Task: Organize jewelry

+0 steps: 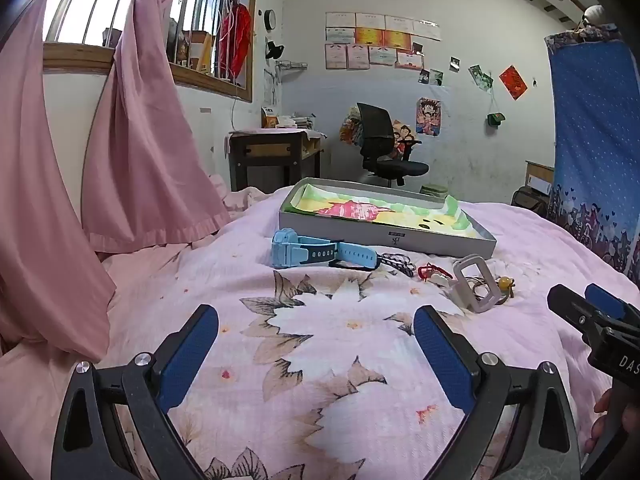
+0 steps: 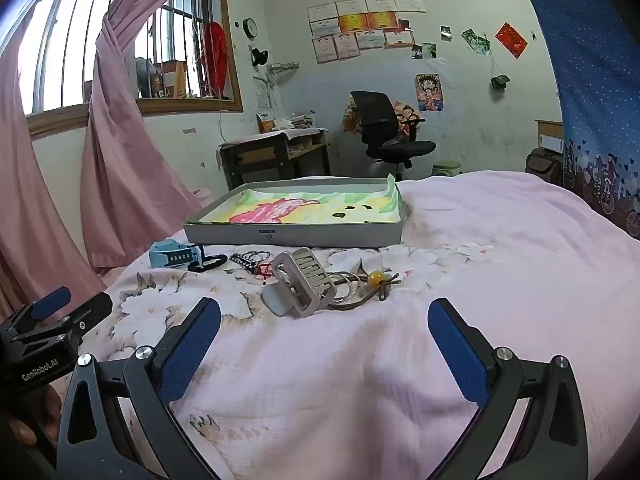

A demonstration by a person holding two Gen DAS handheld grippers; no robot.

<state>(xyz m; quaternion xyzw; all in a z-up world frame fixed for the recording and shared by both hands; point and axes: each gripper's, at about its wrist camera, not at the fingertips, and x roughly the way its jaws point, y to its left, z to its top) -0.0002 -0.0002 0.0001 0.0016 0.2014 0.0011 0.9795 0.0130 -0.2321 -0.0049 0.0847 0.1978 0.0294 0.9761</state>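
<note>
Hand-held gripper pair [image 1: 316,320] [image 2: 324,314] agape above jewelry [image 2: 304,280] on bed [image 2: 480,264]

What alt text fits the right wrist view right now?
The open right gripper hovers empty over a pink floral bedspread, facing a beige hair claw clip, an amber bead cord and a blue watch lying before a shallow grey tray.

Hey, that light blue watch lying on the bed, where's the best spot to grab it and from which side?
Probably the strap just beside the chunky case of the light blue watch. It lies on its side on the quilt, strap stretched rightward, so the band is narrow and upright. Come from the near side, slightly above, with the open left gripper, one finger in front of the band and one behind, clear of the box.
</note>
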